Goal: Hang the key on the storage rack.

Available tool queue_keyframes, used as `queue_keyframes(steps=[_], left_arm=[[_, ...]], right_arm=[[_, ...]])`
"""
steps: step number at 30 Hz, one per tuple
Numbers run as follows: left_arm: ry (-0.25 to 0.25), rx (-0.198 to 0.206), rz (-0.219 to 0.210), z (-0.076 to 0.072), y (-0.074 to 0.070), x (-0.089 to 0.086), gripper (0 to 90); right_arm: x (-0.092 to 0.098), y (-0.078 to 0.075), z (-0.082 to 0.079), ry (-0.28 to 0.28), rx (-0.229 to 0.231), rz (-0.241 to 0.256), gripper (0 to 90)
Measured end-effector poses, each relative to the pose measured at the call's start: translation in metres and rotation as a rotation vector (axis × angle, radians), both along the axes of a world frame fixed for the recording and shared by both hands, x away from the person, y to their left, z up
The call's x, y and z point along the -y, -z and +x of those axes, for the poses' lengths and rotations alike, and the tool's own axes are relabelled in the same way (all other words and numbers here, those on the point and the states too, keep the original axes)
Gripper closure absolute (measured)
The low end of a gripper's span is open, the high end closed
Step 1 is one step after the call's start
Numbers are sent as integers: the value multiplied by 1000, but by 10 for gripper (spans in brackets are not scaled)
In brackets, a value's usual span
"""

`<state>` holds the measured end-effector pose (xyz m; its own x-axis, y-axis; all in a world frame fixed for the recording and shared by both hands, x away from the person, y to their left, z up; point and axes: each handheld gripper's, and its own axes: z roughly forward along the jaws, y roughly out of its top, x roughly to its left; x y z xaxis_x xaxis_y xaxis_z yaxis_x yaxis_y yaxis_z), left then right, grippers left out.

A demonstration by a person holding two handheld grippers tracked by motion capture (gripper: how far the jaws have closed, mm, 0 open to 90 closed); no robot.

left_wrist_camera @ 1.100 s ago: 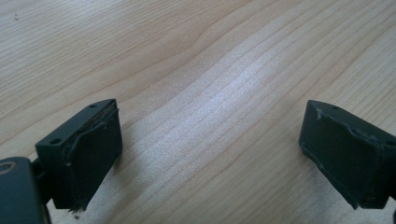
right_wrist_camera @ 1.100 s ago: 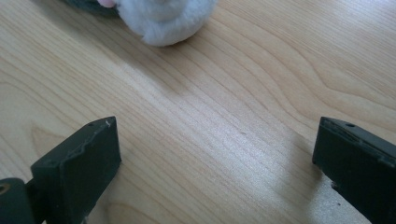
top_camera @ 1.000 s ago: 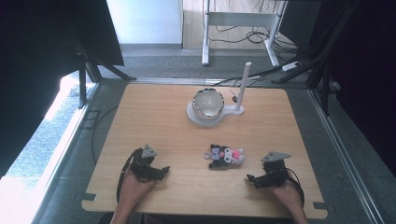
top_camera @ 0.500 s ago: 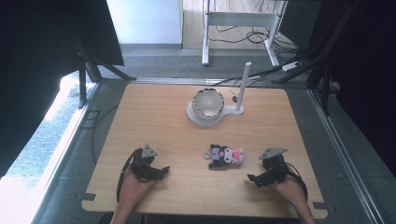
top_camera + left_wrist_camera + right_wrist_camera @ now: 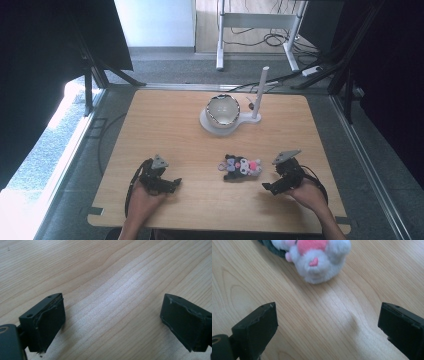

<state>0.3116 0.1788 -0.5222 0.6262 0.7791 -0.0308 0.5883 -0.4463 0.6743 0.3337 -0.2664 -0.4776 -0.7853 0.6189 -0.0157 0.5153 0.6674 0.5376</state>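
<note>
Evidently nothing was grasped yet: the small grey, white and pink plush toy (image 5: 312,257) lay on the pale wooden desk (image 5: 150,130) just ahead of the right gripper (image 5: 327,322), whose jaws stood wide and empty. Well apart, the left gripper (image 5: 112,325) gaped over bare wood.

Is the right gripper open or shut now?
Open. The right gripper has its jaws wide apart over bare wood, with the plush toy lying ahead, untouched.

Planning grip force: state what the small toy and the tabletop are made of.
Small grey, white and pink plush toy: soft fabric, judging by its fuzzy pile. Light wooden tabletop: wood or wood-look laminate with visible grain lines and a smooth, faintly glossy finish.
</note>
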Motion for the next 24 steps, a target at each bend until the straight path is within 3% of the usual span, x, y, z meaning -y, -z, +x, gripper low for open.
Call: queue_keyframes(steps=[13,20,24], left_arm=[[2,-1,2,0,0,0,58],[2,-2,2,0,0,0,58],[3,-2,2,0,0,0,58]], right_arm=[[-31,-14,21,-138,-26,-119,49],[-43,-18,34,-183,-38,-150,86],[-54,-19,42,-238,-61,-179,118]])
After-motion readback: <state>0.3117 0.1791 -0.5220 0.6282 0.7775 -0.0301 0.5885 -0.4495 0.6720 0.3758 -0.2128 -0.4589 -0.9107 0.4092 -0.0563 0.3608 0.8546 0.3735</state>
